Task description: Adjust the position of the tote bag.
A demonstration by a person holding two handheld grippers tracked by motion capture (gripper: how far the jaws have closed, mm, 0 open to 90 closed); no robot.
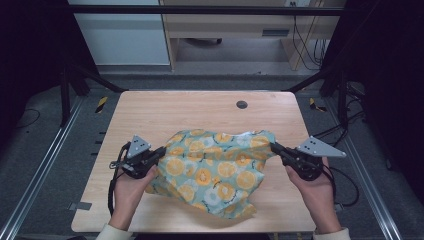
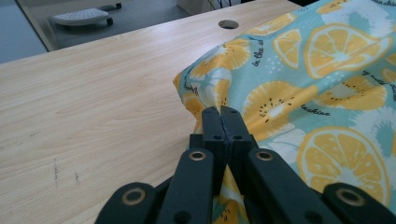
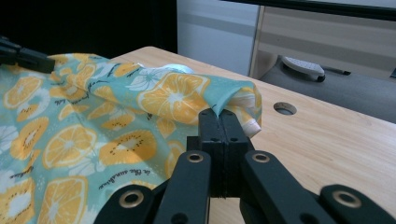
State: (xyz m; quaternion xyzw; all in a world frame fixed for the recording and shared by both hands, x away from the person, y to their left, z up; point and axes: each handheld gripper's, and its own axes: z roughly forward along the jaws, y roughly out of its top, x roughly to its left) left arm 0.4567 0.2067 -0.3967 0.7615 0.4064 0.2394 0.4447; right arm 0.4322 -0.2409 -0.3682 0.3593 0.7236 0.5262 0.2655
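The left gripper (image 1: 159, 153) had its jaws clenched on the left edge of the cloth (image 1: 215, 167), a teal fabric printed with orange slices and white flowers; in the left gripper view (image 2: 223, 114) the two black jaws met with no gap, and the cloth bunched up just ahead of their tips and spread away to their right. The right gripper (image 1: 275, 147) likewise had its jaws pressed together on the opposite edge of the cloth, and in the right gripper view (image 3: 223, 116) a folded hem (its white underside showing) sat right at the jaw tips, with the rest of the fabric running off to their left. Between the two pairs of jaws the cloth hung raised and rumpled, its lower part trailing onto the desk (image 1: 150, 115) toward the person. A round cable hole (image 1: 242, 104) lay in the desk well beyond both jaws. Each gripper was held in one hand (image 1: 131, 186).
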